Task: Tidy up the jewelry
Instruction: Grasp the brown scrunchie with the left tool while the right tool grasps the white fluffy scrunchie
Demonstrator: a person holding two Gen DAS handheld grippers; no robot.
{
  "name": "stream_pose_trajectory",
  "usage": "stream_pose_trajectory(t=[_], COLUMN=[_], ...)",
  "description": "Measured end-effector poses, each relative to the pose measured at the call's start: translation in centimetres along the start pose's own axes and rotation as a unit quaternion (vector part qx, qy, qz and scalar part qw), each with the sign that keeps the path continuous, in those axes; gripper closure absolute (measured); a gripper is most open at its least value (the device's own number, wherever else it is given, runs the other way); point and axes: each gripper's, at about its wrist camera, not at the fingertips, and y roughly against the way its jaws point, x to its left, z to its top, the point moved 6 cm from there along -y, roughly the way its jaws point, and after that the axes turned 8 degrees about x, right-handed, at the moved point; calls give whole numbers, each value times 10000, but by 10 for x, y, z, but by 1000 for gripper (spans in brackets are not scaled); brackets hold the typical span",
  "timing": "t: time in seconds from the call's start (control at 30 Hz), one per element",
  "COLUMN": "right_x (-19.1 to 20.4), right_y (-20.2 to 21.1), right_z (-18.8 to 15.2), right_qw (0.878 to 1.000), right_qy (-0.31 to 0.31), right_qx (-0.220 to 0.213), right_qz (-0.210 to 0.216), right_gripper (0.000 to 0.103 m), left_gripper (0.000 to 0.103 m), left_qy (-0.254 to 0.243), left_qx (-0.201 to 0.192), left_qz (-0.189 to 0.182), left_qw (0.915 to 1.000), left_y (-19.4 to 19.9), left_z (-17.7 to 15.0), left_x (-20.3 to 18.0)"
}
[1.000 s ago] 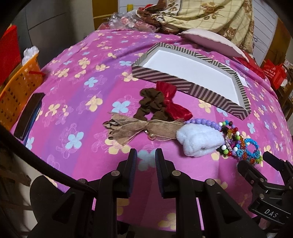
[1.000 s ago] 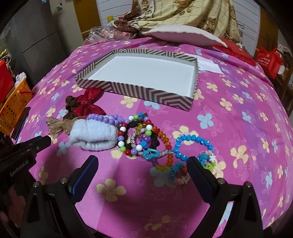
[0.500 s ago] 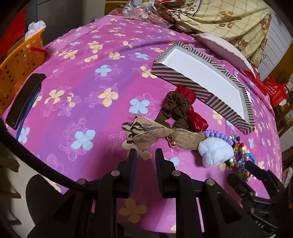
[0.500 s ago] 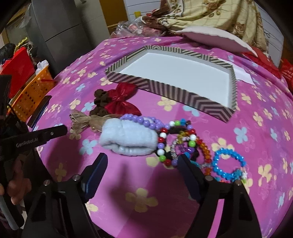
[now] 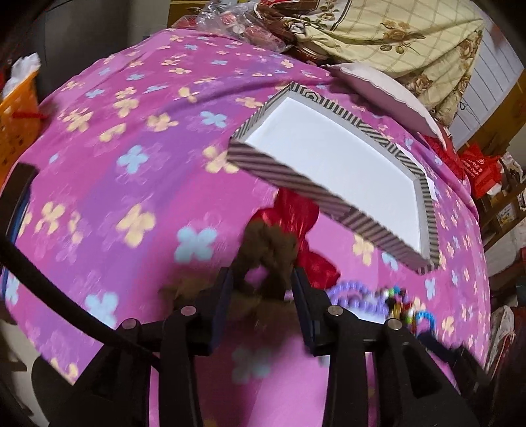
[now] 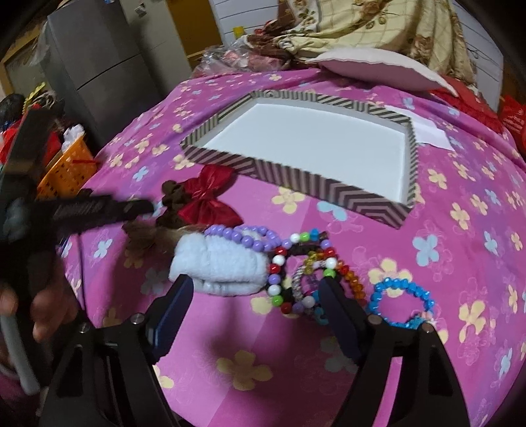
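Observation:
My left gripper [image 5: 263,282] is open, its fingers on either side of a brown scrunchie [image 5: 266,249] that lies next to a red bow [image 5: 296,213]. The scrunchie [image 6: 174,193] and bow [image 6: 210,197] also show in the right wrist view, with the left gripper's finger [image 6: 98,207] reaching at them. My right gripper [image 6: 254,289] is open above a white fluffy band [image 6: 220,266] and a pile of bead bracelets [image 6: 305,266]. A blue bracelet [image 6: 401,302] lies to the right. The striped box [image 6: 296,177] stands empty behind.
A tan ribbon bow [image 6: 144,236] lies left of the white band. An orange basket [image 6: 65,170] stands beside the bed at left. A pillow [image 6: 378,65] and a folded blanket [image 6: 378,29] lie at the back. A white paper [image 6: 430,131] lies by the box.
My left gripper has opened and moved forward over the tan bow to straddle the brown scrunchie. My right gripper has moved closer to the white band and beads.

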Motion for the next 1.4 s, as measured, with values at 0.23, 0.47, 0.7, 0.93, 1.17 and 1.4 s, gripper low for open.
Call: stream_pose_trajectory(t=[0.23,0.47,0.7,0.93,1.17,1.4], right_x=[18,20,15,11,13,11], right_y=[-21,-46,-49,-21,14,33], right_z=[2,14,13,8,2,12], right_qw=[9992,9986,9981,9973,9953,9944], right_qy=[371,473,451,324,339,271], right_qx=[114,243,238,65,-116,-400], right_qz=[-61,67,337,656,898,941], right_gripper=[28,48,77,87,87,87], left_gripper=[45,45,62,64,64,64], left_qy=[-61,-125,-154,-142,-121,-8], left_qx=[284,385,277,46,-251,-351], left_qz=[173,334,292,56,-13,-193], left_qw=[9994,9986,9991,9999,9996,9992], left_y=[-34,-48,-43,-14,25,47], left_z=[20,25,24,19,19,22], left_x=[-7,-5,-1,3,15,20])
